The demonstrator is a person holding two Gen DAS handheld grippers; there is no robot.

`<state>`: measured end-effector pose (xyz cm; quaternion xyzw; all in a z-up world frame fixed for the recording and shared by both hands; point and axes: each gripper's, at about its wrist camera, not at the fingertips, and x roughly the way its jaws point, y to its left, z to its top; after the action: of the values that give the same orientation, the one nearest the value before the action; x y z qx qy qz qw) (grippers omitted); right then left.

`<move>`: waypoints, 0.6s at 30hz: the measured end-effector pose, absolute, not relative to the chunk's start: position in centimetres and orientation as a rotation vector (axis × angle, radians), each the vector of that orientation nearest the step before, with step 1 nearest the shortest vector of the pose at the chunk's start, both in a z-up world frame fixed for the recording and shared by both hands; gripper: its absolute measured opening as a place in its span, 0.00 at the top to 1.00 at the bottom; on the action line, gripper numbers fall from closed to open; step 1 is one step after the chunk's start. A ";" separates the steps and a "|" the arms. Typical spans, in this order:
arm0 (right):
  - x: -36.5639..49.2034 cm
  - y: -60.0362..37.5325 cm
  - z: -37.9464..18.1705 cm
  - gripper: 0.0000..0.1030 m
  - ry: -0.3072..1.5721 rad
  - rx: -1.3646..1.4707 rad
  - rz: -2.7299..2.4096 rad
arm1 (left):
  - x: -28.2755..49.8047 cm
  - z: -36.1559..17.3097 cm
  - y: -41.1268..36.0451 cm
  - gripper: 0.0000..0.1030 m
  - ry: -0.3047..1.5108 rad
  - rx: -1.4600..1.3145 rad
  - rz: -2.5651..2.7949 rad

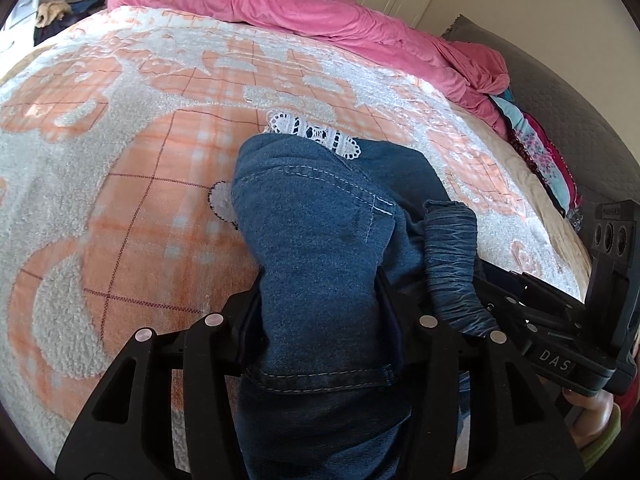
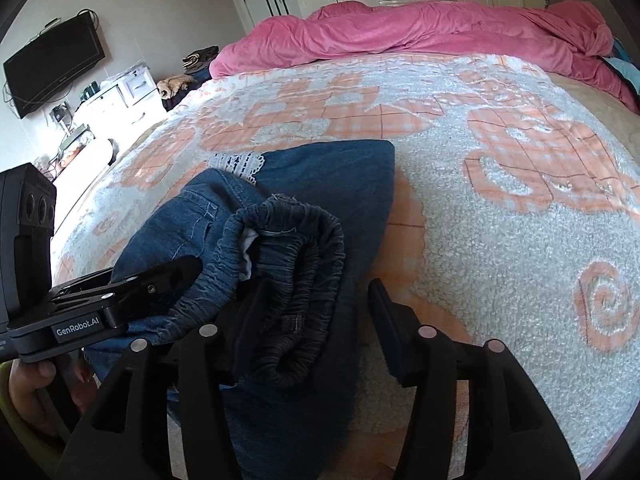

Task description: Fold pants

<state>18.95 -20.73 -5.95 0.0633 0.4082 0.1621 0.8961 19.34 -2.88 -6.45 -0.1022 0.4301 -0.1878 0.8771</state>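
Both tools are matte black plastic. The left hand-held gripper (image 1: 320,296) has angular, cut-out finger arms, each carrying two round silver pins near its knuckles. The right hand-held gripper (image 2: 316,312) is built the same. One body reads "GenRobot.AI", the other "DAS". A yellow-green sleeve (image 2: 8,384) shows behind the handle.

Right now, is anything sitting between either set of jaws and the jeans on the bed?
Nothing visible is. The jeans lie folded on the orange and white blanket, and denim already runs between both sets of jaws; in the right wrist view the elastic waistband rests against one finger.
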 end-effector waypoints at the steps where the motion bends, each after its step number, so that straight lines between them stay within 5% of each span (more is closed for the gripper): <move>1: 18.9 -20.7 -6.0 0.48 0.844 0.130 0.335 | 19.3 -6.5 -2.8 0.60 0.897 -0.215 -0.393; 15: 18.8 -20.7 -5.7 0.41 0.826 0.127 0.310 | 18.7 -6.1 -2.7 0.51 0.897 -0.219 -0.392; 18: 18.5 -20.8 -5.4 0.32 0.815 0.117 0.292 | 18.6 -5.7 -2.6 0.48 0.892 -0.225 -0.390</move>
<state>18.53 -20.77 -5.38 0.0564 0.3945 0.1414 0.9062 18.57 -2.57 -5.74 -0.1080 0.4278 -0.1868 0.8777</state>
